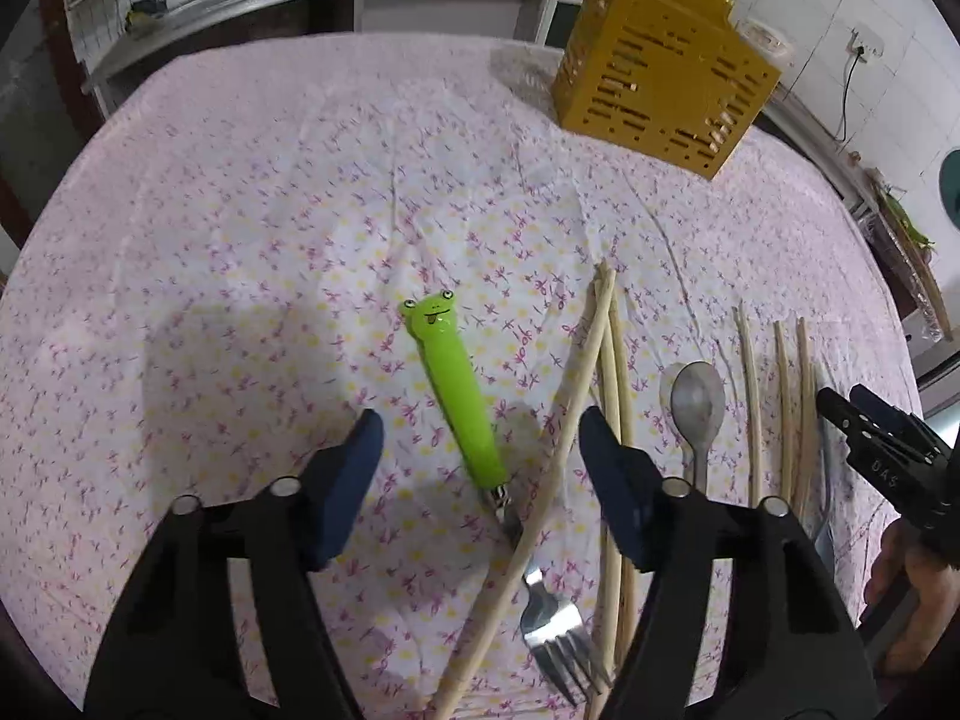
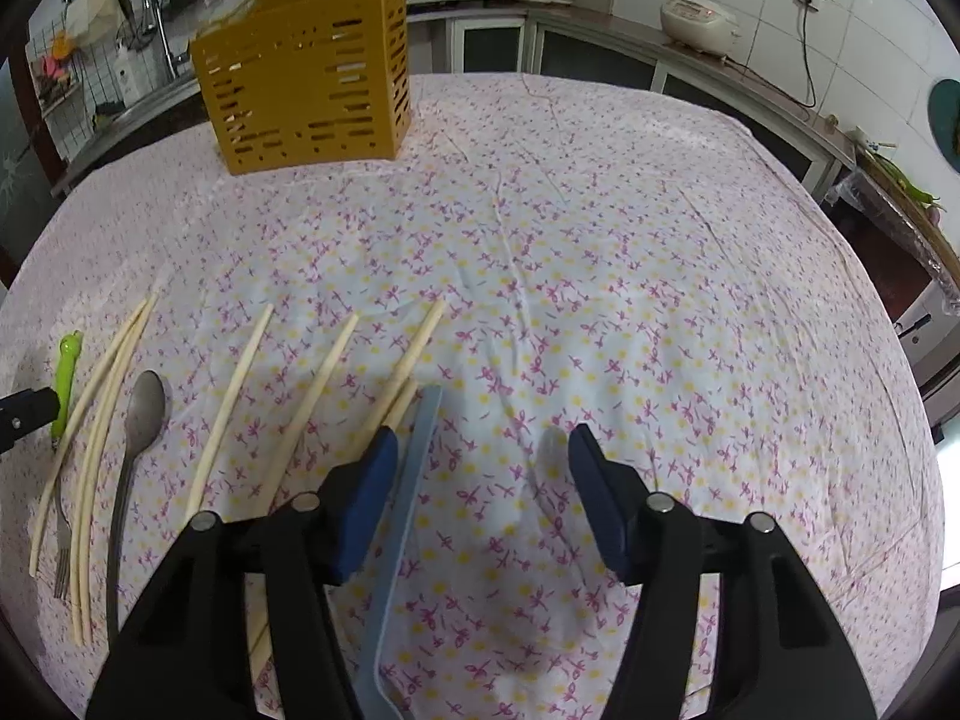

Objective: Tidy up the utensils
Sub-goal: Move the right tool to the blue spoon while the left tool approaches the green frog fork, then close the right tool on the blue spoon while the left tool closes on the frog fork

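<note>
A fork with a green frog handle [image 1: 459,387] lies on the flowered cloth between the fingers of my left gripper [image 1: 480,420], which is open; neither pad touches it. A chopstick [image 1: 576,372] crosses the fork's metal neck. A metal spoon [image 1: 696,402] and more chopsticks [image 1: 786,408] lie to the right. My right gripper [image 2: 483,438] is open above the cloth, with a pale blue translucent handle [image 2: 414,480] lying just inside its left finger. Several chopsticks [image 2: 234,390], the spoon [image 2: 144,408] and the fork [image 2: 66,372] lie to its left. The yellow slotted utensil holder [image 2: 312,78] stands at the far side.
The holder [image 1: 660,78] stands near the table's far edge. Kitchen counters with a rice cooker [image 2: 699,21] ring the table. The other gripper's black tip [image 1: 870,438] shows at the right edge of the left wrist view, with a hand below it.
</note>
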Demonstrator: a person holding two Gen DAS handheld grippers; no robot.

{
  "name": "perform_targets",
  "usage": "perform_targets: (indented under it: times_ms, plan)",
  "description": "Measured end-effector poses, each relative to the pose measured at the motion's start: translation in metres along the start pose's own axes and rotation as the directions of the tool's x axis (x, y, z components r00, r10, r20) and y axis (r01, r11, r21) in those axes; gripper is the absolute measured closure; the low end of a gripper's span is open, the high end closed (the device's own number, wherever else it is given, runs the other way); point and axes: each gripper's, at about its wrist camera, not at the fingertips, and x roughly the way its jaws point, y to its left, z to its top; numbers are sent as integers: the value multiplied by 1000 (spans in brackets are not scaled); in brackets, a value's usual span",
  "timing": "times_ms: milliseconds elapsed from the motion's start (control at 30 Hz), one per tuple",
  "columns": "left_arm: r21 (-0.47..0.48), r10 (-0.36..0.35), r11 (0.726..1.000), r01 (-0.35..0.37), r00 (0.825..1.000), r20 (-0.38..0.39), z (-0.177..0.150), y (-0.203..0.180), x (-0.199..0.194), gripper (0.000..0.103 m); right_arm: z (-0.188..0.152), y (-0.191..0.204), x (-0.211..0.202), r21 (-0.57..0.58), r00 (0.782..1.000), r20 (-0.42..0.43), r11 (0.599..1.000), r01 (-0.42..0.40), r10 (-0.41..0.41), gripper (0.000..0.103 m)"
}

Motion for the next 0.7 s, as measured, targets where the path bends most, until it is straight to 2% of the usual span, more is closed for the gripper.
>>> perform_targets:
  times_ms: [167,267,367,433,500,700]
  plan:
    - [-31,3,1000,-5,999,-50,8,3,17,49,9,5,9,-12,998,-63,1000,-7,6,53]
    - [-30,24,999,-26,999,-49,12,1,20,55,13,1,16,13,996,-90,1000,-24,26,57]
    - [-17,34,999,-35,998,-61,16,-1,24,57,17,-1,18,19,993,-108,999,-40,42,67]
    - [0,52,999,-53,996,-67,19,-2,26,63,20,0,18,15,992,-117,999,-46,47,84]
    - [9,59,998,-58,995,-77,20,-2,27,70,22,3,18,-4,989,-136,999,-52,51,87]
    - [49,76,996,-71,991,-107,27,-6,33,78,30,5,23,-38,981,-187,997,-62,54,90]
